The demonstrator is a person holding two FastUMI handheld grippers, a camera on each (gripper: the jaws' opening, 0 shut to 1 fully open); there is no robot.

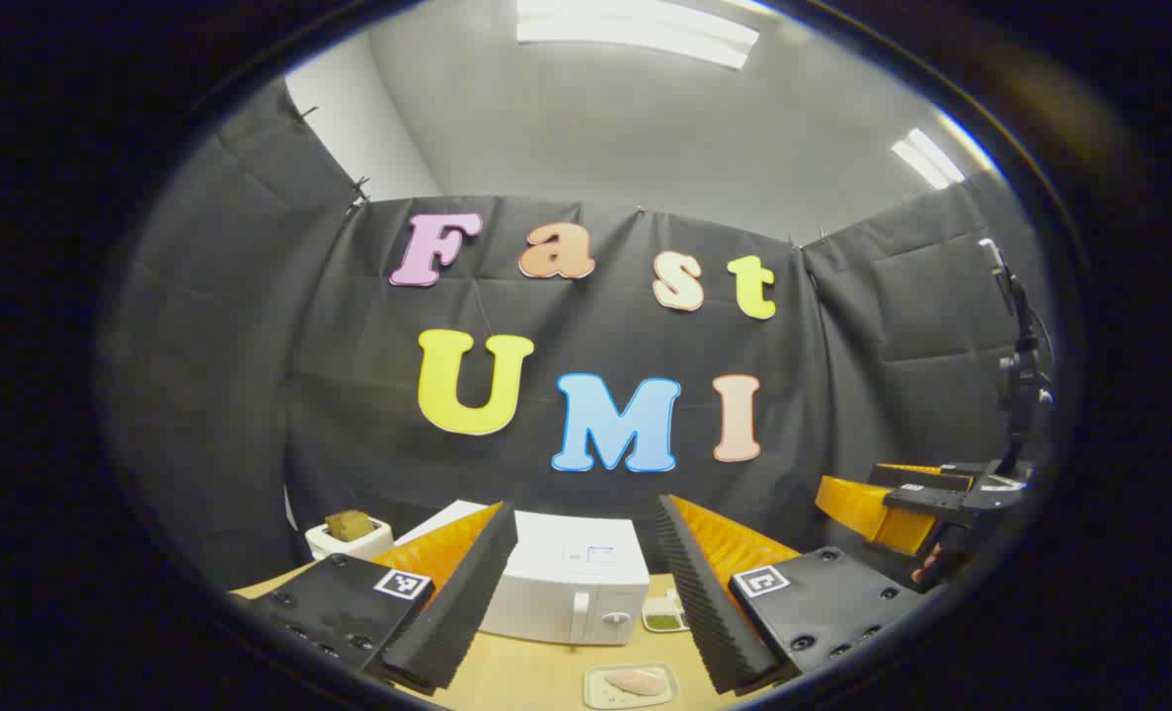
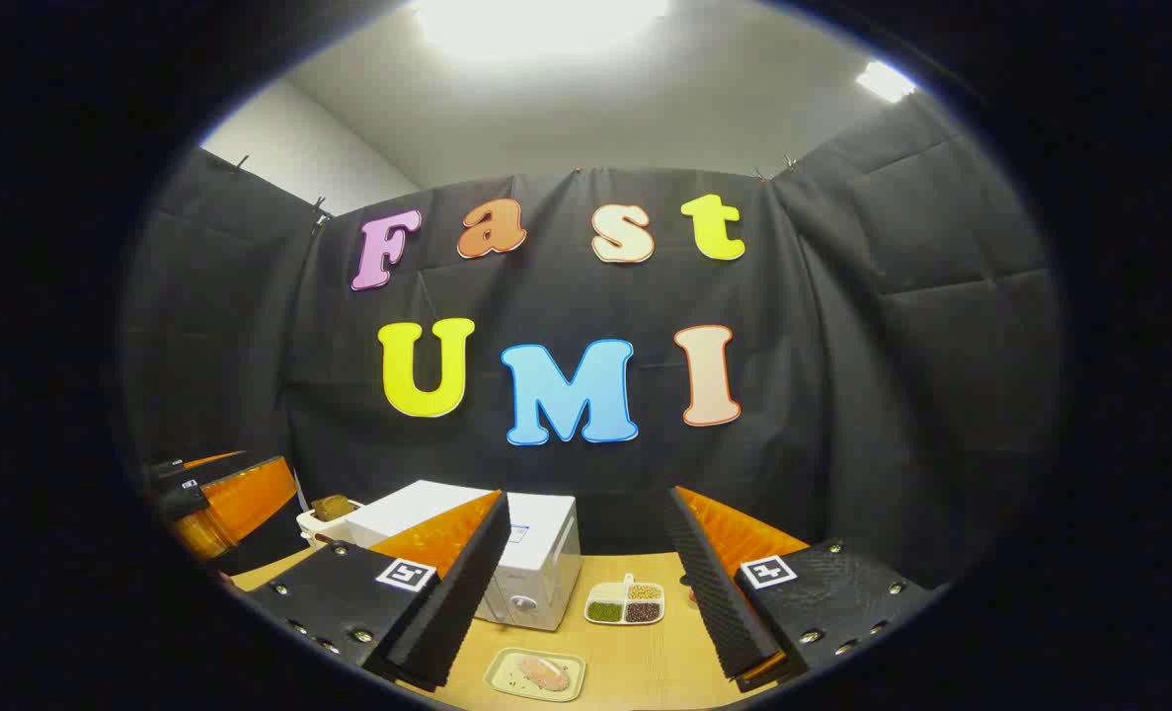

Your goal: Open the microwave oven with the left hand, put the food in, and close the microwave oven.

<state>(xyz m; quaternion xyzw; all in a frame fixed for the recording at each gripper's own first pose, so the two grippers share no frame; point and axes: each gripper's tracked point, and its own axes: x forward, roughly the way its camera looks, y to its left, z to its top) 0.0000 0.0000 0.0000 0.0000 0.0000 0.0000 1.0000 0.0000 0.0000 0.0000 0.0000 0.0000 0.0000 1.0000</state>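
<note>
Both grippers up and spread wide — left gripper (image 1: 578, 602) and right gripper (image 2: 586, 602) each hold nothing. On the table (image 2: 635, 662) nearest, the food (image 2: 544, 672) waits on its plate (image 2: 507, 667); behind it the microwave (image 1: 566, 583) sits door shut — nothing begun, I'd say.

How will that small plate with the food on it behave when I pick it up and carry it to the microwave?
The plate looks shallow and flat, so it probably needs a rim pinch and may tilt. The food lies loose on it and could slide if tipped. It seems light, and likely stiff rather than floppy.
</note>
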